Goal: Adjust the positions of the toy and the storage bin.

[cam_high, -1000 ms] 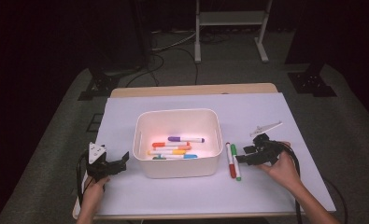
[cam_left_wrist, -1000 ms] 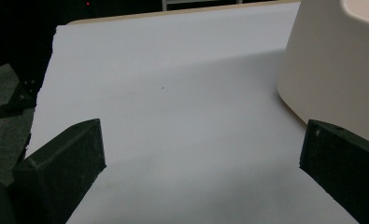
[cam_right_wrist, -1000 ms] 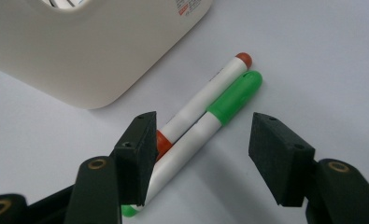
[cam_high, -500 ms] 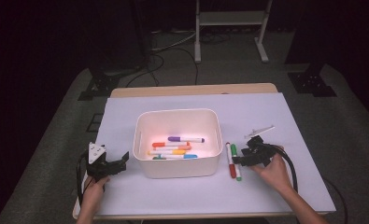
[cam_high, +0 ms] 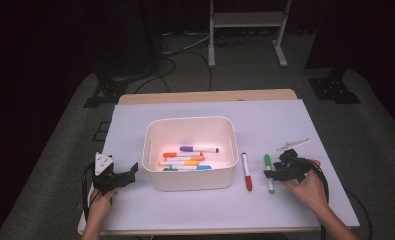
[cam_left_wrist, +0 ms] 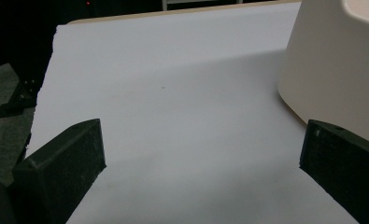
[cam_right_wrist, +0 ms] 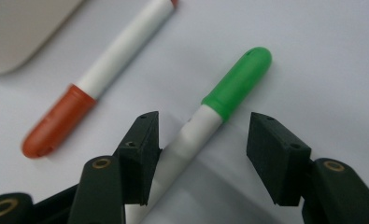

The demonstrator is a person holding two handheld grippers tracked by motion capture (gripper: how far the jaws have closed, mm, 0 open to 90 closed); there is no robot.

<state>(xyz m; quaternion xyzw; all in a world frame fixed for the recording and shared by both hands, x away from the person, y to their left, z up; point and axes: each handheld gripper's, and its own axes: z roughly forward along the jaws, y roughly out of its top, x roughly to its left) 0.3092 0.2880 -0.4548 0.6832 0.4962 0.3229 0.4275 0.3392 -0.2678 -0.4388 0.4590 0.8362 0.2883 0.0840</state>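
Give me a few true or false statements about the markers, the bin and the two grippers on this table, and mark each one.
1. The right gripper is open with the green marker between its jaws. True.
2. The red marker lies inside the white bin. False: it lies on the table between the bin and the green marker.
3. The left gripper is shut on a marker. False: it is open, with nothing between its jaws, beside the bin.
4. Several markers lie in the bin, a purple-capped marker among them. True.
5. The green marker stands upright. False: it lies flat on the table.
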